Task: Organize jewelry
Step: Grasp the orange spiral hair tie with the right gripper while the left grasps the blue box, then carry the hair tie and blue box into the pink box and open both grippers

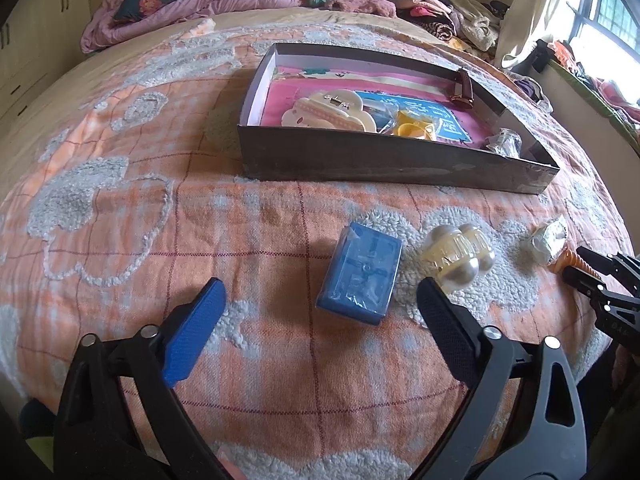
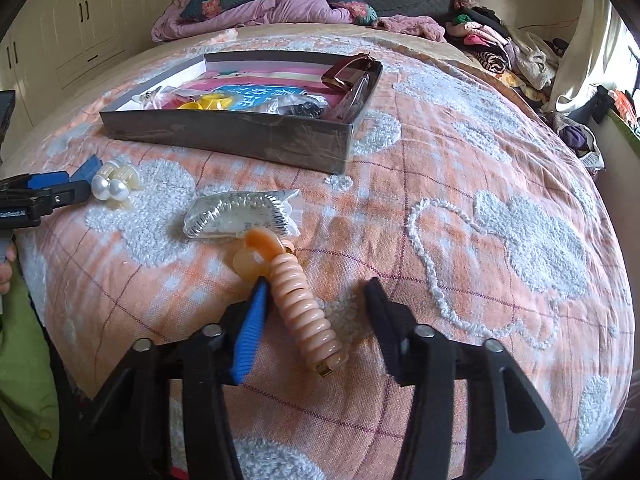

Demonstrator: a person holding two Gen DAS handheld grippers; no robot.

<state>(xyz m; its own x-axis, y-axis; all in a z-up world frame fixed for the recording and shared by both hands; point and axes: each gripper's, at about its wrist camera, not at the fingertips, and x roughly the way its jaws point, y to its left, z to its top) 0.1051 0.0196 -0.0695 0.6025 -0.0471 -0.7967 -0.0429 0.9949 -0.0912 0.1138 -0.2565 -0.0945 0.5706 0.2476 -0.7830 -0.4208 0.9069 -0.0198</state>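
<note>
A bed fills both views, covered by an orange checked bedspread (image 1: 260, 216) with tufted grey-white flower shapes. At the top of both frames lie a crumpled pink blanket (image 2: 256, 12) and, toward the upper right, a heap of clothes (image 2: 504, 48).

A shallow dark cardboard tray (image 1: 360, 160) sits in the upper middle of the left wrist view and the upper left of the right wrist view. Inside it lie a cream hair claw (image 1: 320, 108), a yellow piece (image 1: 412, 128) in clear wrap, and a dark brown clip (image 2: 348, 70) leaning on its far right wall.

In the lower middle of the left wrist view a small blue box (image 1: 362, 276) lies on the bedspread, with a pearl hair claw (image 1: 460, 256) just beside it to the right. The left gripper (image 1: 320, 300) hangs over them with its jaws spread wide, the box between them but apart from both pads.

In the centre of the right wrist view lies a clear packet of silvery combs (image 2: 240, 214), and just below it a peach spiral hair clip (image 2: 304, 304) runs down toward the lower middle. The right gripper (image 2: 316, 300) straddles that clip, half closed; the blue pad (image 2: 250, 336) touches or nearly touches the clip's left side, while the black finger (image 2: 380, 312) stands clear of it on the right.
</note>
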